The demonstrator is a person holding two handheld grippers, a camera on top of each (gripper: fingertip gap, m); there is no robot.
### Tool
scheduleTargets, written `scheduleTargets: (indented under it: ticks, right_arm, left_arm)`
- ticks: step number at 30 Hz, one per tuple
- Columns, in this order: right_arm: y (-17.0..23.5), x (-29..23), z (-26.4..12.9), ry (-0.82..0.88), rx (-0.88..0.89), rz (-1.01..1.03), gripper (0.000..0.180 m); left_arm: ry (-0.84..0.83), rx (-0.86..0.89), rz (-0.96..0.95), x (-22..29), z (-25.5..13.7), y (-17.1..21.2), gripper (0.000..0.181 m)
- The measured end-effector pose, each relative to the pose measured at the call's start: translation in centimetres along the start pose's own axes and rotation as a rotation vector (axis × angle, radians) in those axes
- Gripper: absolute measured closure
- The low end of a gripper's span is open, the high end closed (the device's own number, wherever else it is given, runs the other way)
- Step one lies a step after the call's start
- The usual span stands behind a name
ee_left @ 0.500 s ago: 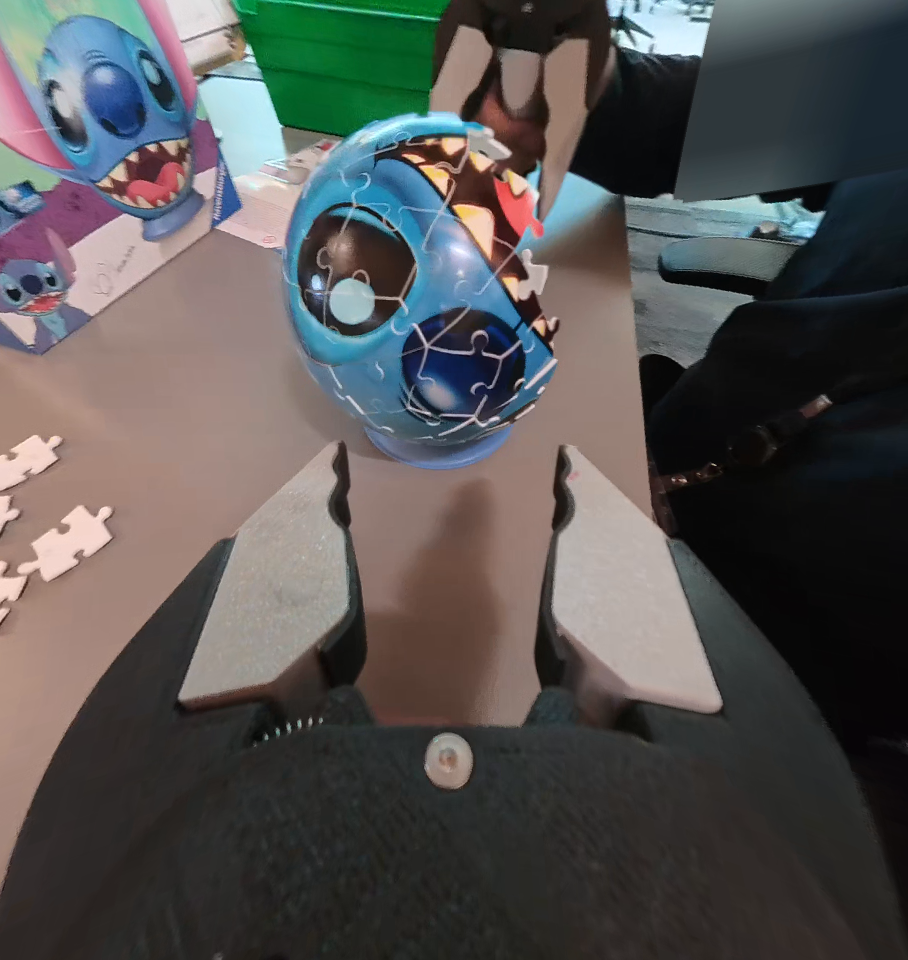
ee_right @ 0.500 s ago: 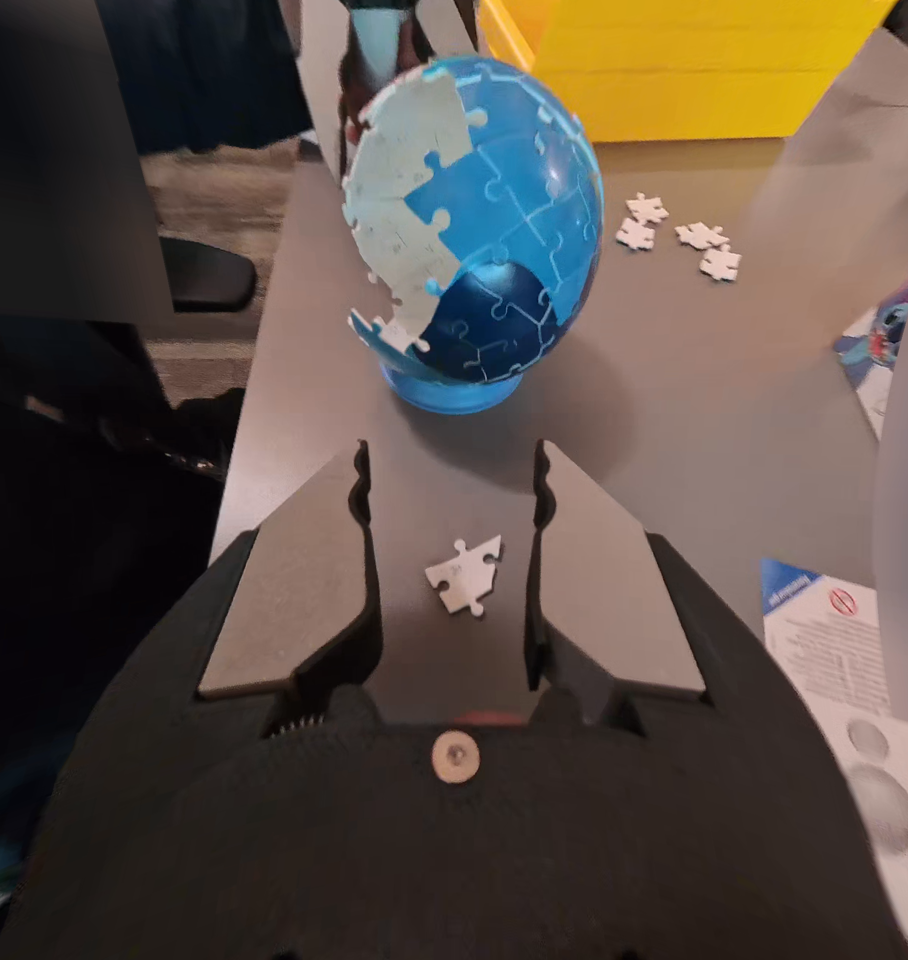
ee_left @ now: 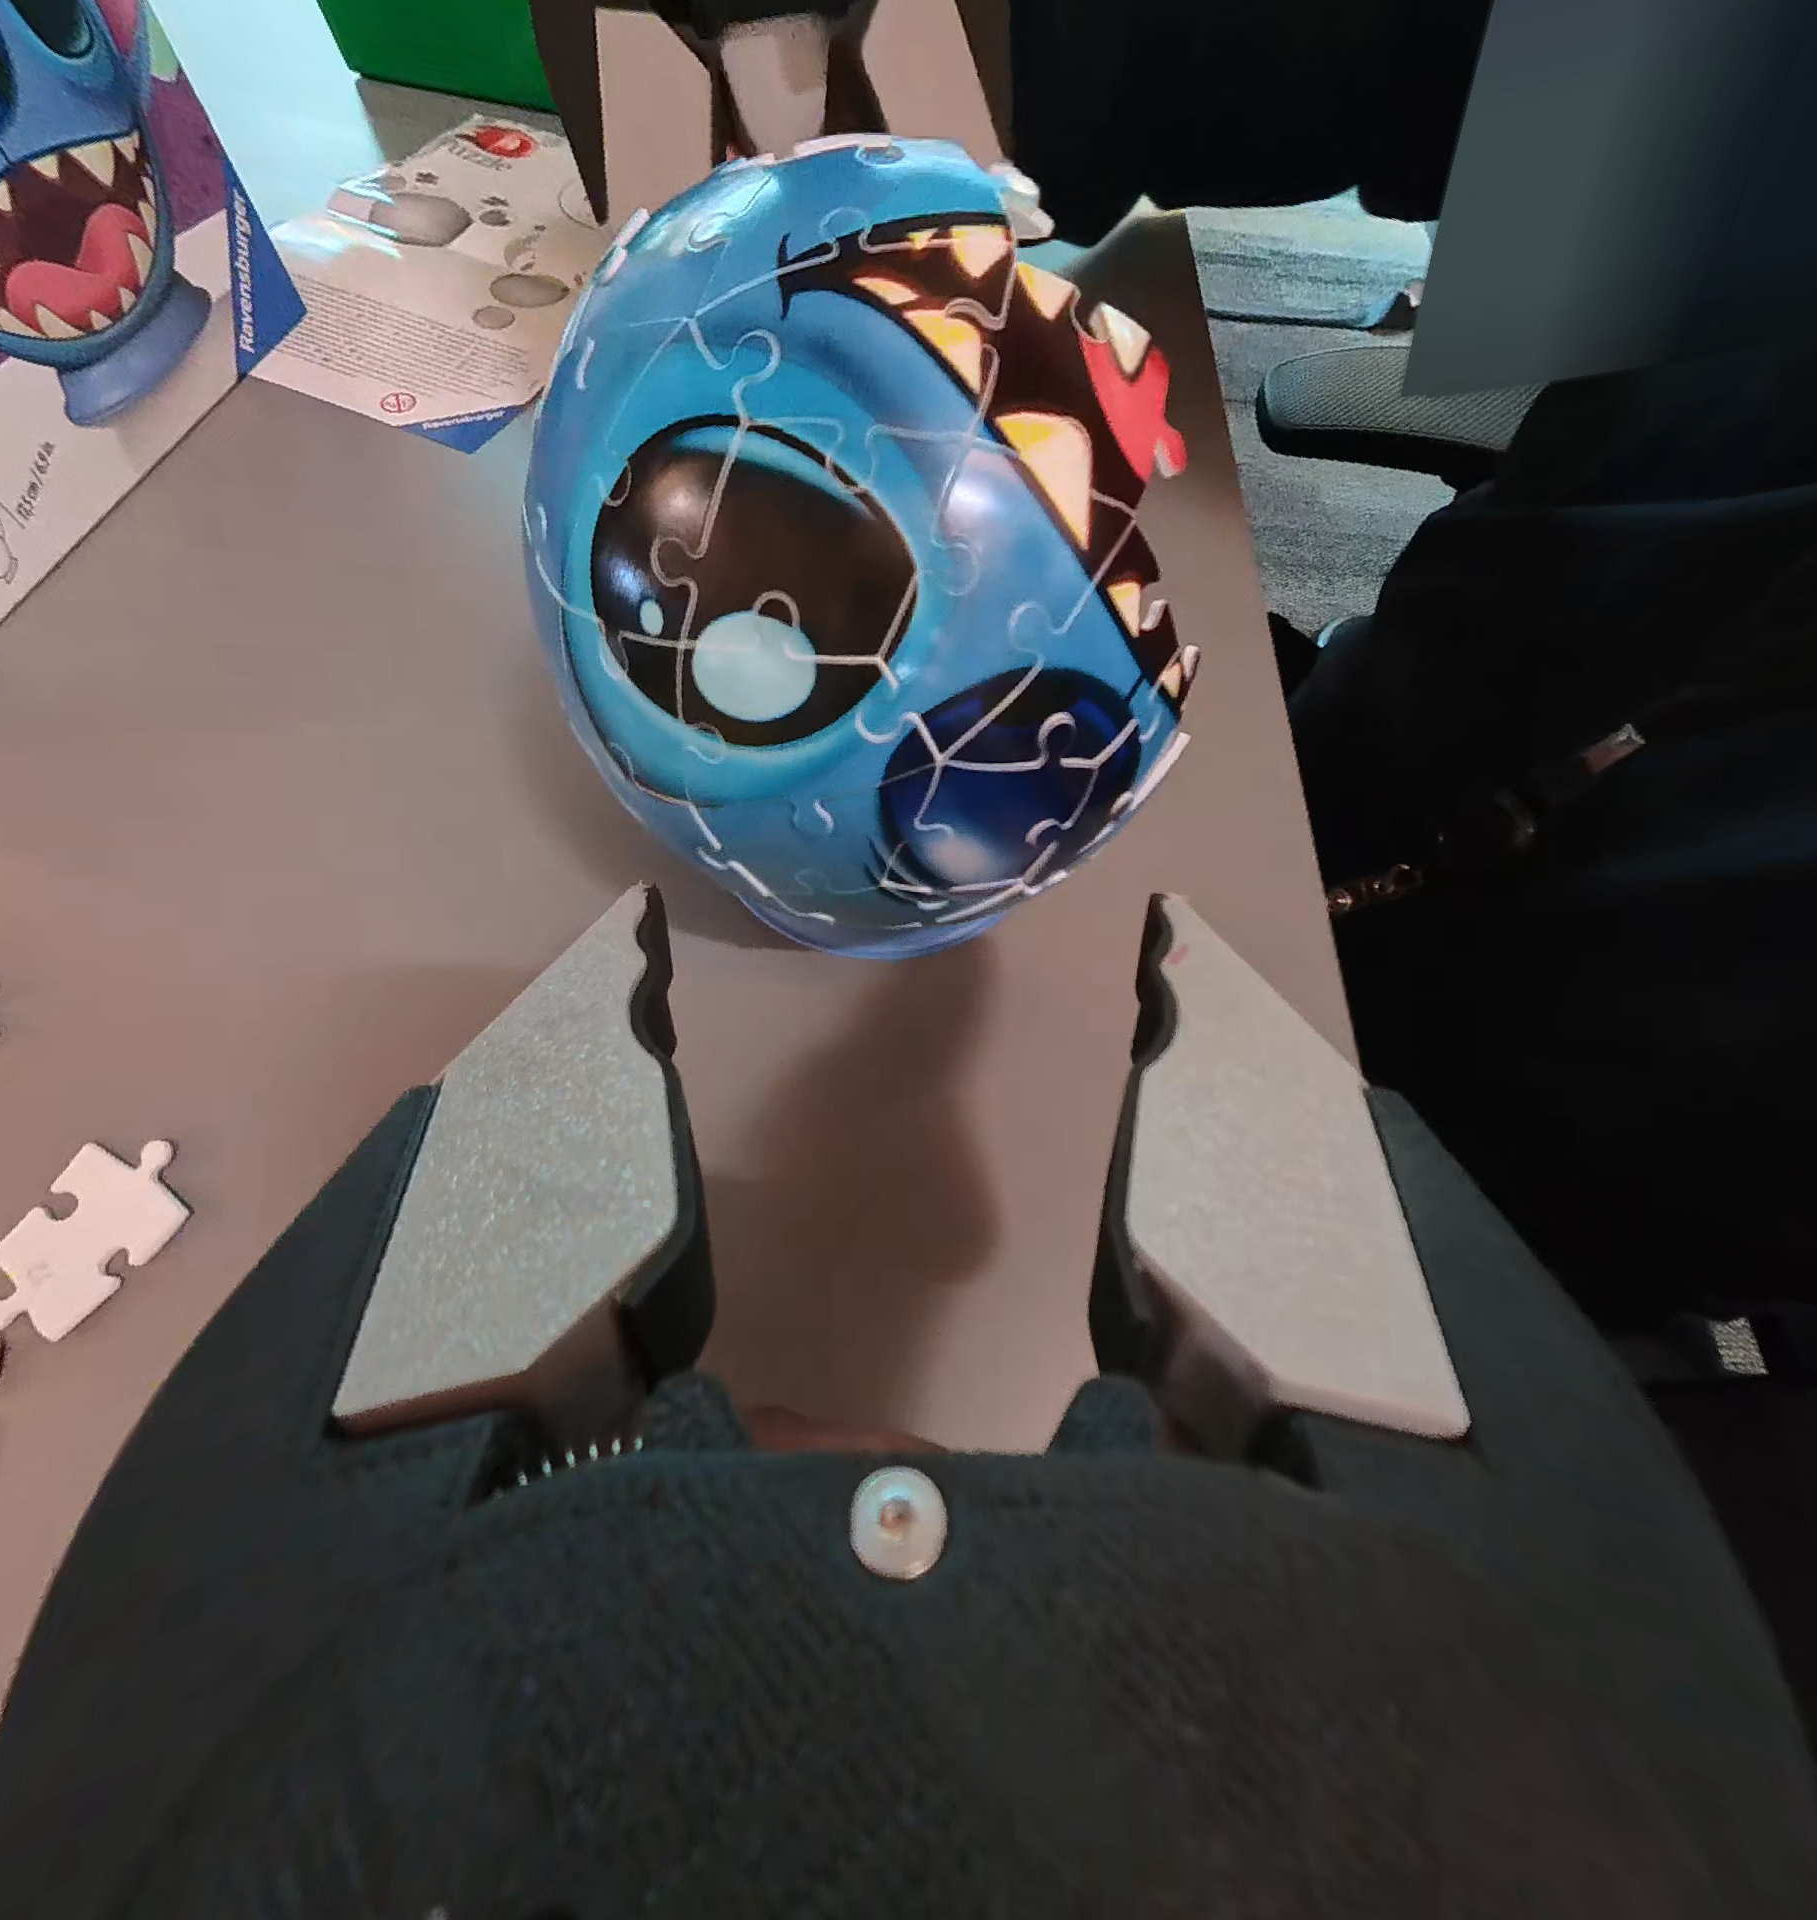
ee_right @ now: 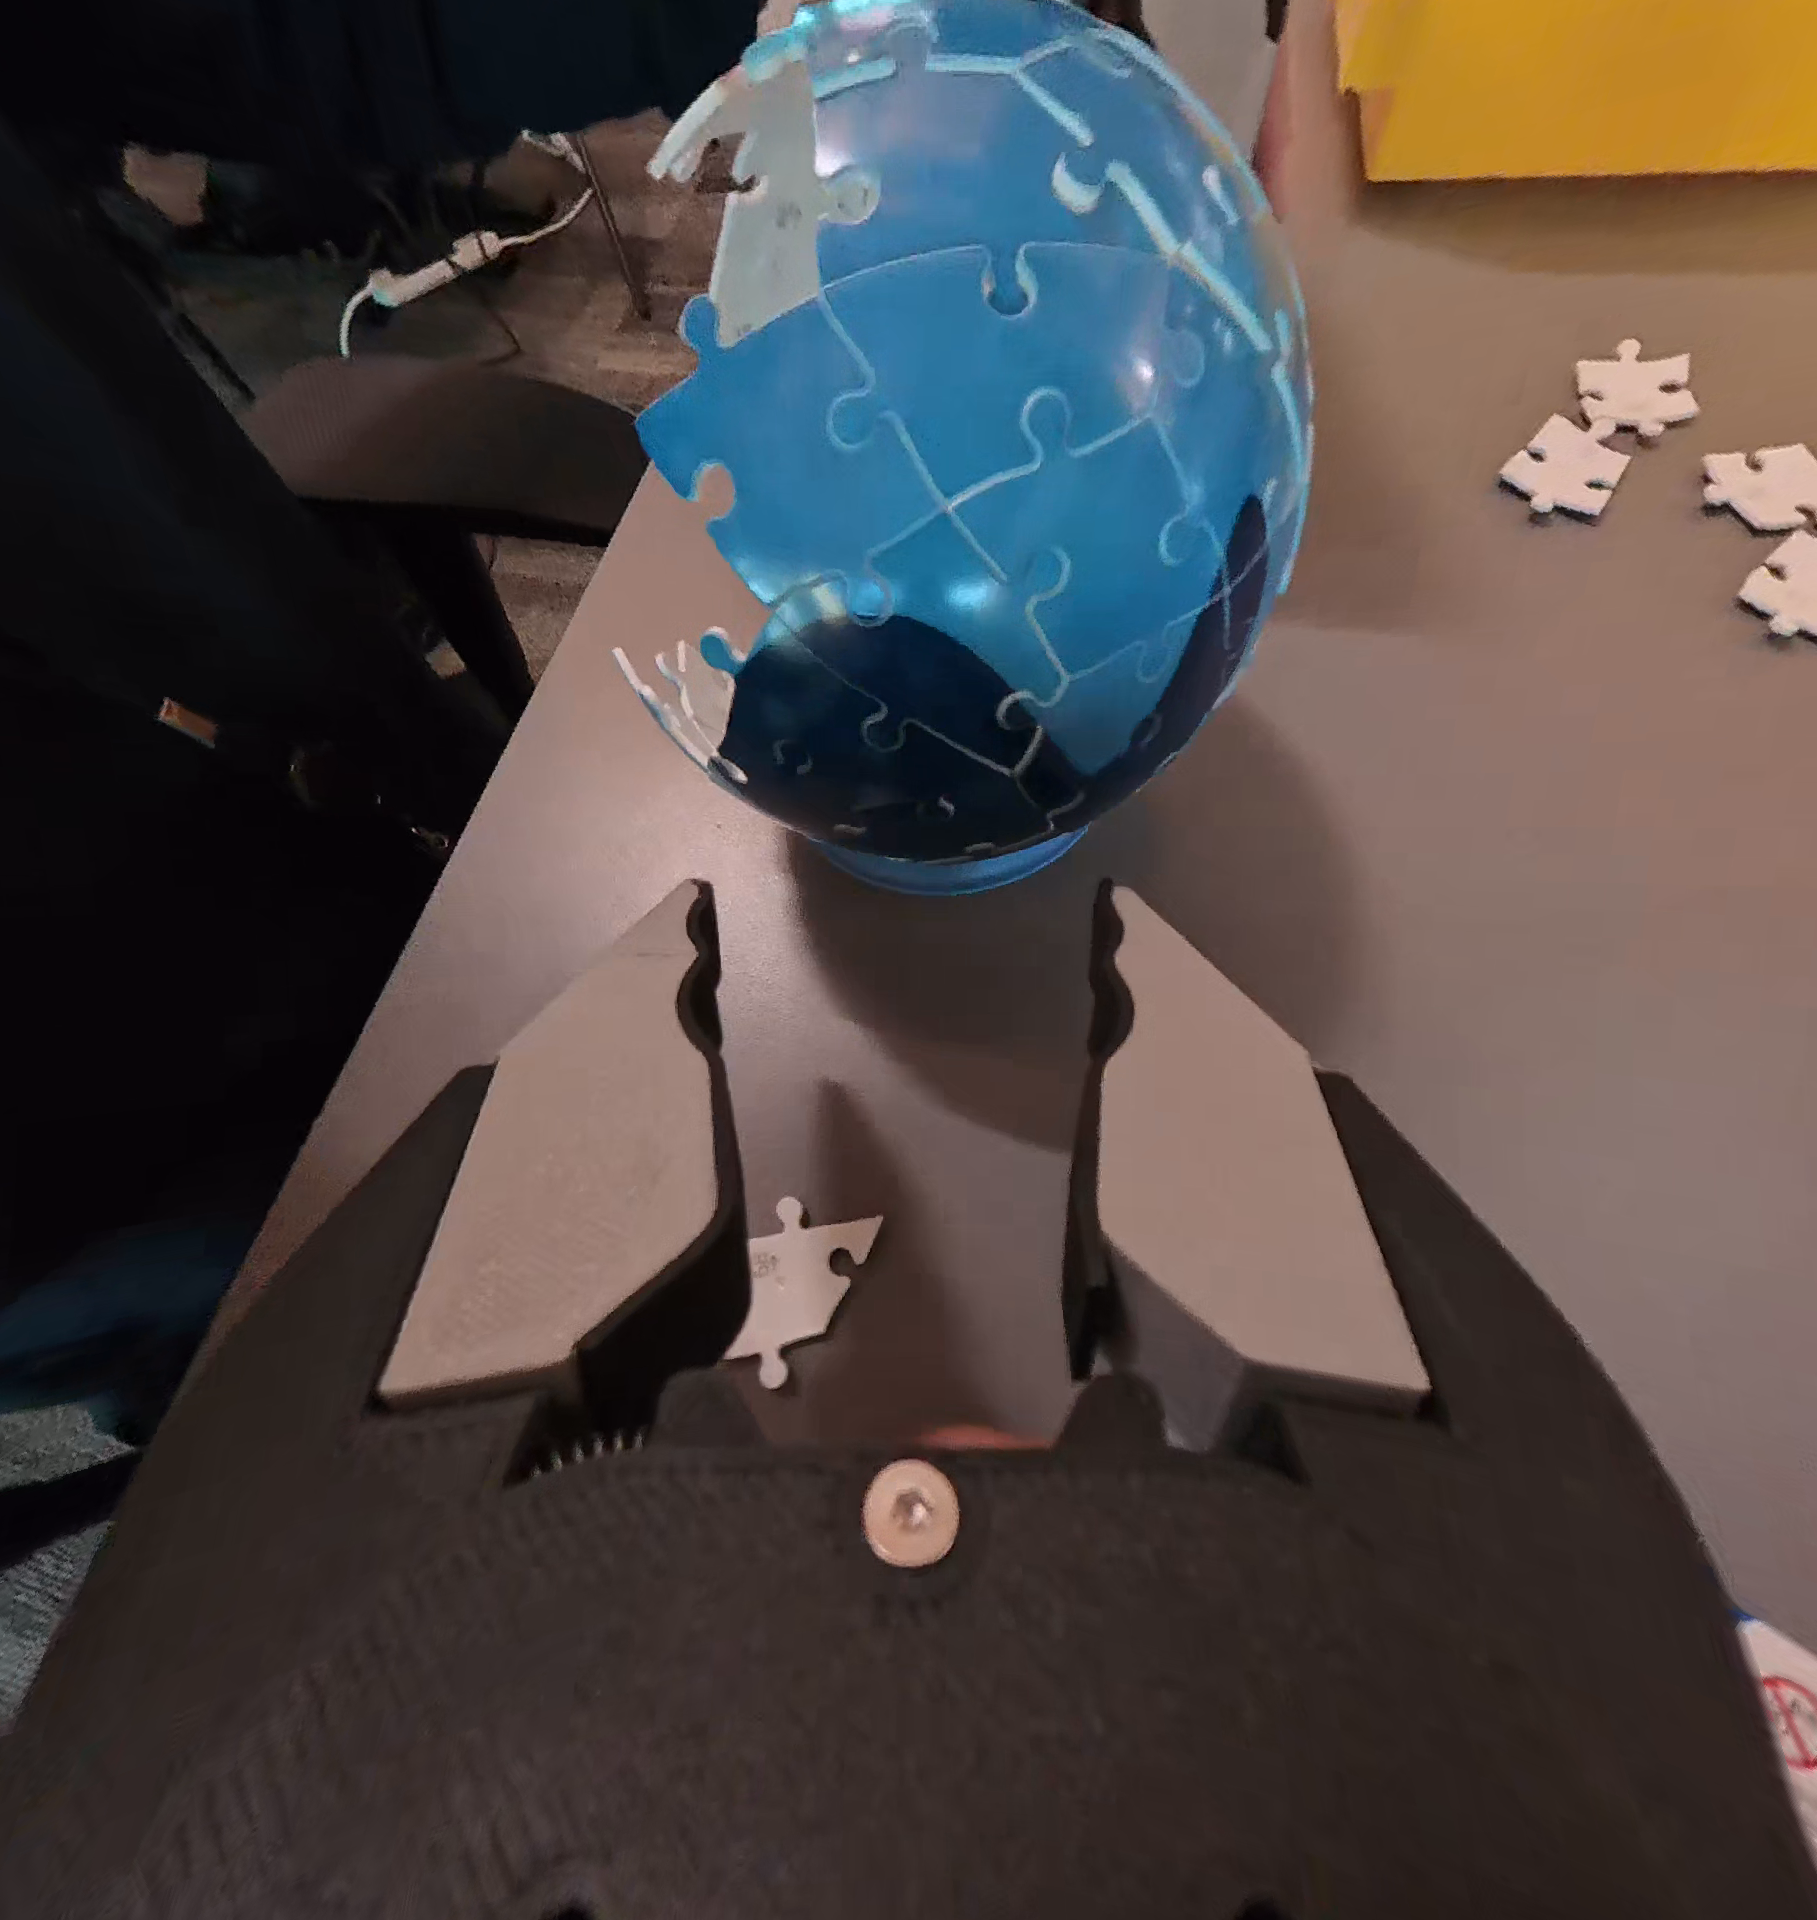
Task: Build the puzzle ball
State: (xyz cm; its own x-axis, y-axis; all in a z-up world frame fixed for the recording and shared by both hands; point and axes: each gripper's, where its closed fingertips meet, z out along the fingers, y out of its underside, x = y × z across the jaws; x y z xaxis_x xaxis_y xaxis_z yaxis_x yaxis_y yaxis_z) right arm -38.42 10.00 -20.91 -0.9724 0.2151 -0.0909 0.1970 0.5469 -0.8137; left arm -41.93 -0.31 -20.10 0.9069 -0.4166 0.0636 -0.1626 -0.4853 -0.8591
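At the bench (ee_left: 260, 727) edge nearest the seated person, the ball (ee_left: 852, 582) sits tilted on its blue stand (ee_left: 862, 935). We have both grippers low on opposite sides of it, each pointed at its foot. The left gripper (ee_left: 899, 935) is spread wide and holds nothing; the right gripper (ee_right: 899, 925) is just as wide and just as empty.

We judge the ball light, hollow and fragile: a thin shell of clipped plastic pieces, glossy enough to slip. One side is open, its rim (ee_right: 696, 488) jagged with free tabs, and that rim will flex or shed pieces if squeezed. So we would not pinch across the shell. We would steady it low, at the stand or the closed lower curve, with a light touch, and press new pieces in against a finished stretch.

1 loose piece (ee_right: 800, 1288) lies white side up on the bench, under the right gripper and partly hidden by its left finger. It is flat, thin and stiff, hard to lift off a bare top; we would take it by 2 opposite edges, or slide it toward the bench edge first. More pieces (ee_right: 1714, 478) lie well apart beyond the ball in the right view, nearer the yellow bin (ee_right: 1610, 83). The box (ee_left: 104, 260) and leaflet (ee_left: 436, 301) lie farther in from the edge.
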Motion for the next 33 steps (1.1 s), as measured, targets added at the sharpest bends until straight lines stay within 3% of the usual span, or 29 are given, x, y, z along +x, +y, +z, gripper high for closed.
scheduleTargets:
  ticks: [7,33]
  right_arm:
    - [-0.3,0.9,0.8,0.033,-0.059,-0.102,0.109]
    - [-0.8,1.3,1.7,0.018,-0.059,-0.159,0.111]
  left_arm:
    - [0.007,0.001,0.046,0.1,0.3,-0.4,0.095]
    - [-0.063,0.044,0.061,-0.4,0.9,-0.2,0.101]
